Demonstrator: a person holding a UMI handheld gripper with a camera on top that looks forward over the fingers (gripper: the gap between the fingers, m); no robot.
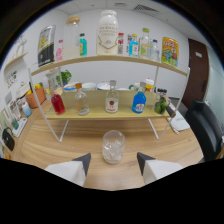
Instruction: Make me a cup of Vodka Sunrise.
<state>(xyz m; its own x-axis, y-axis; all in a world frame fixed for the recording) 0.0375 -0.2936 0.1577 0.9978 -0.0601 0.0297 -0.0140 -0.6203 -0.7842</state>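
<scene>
Glass point(113, 146) with ice stands on the wooden desk point(60, 145) at lower centre of the frame, just ahead of the tool point(113, 162), whose fingers are spread apart and grasp nothing. Above it, at mid-frame, the lower shelf point(112, 114) carries a red bottle point(58, 103), a clear bottle point(112, 98) and a blue bottle point(139, 102).

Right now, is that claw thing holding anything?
Claw: open, holding nothing. The clear glass cup with ice stands on the wooden table just ahead of its fingertips, untouched.
</scene>
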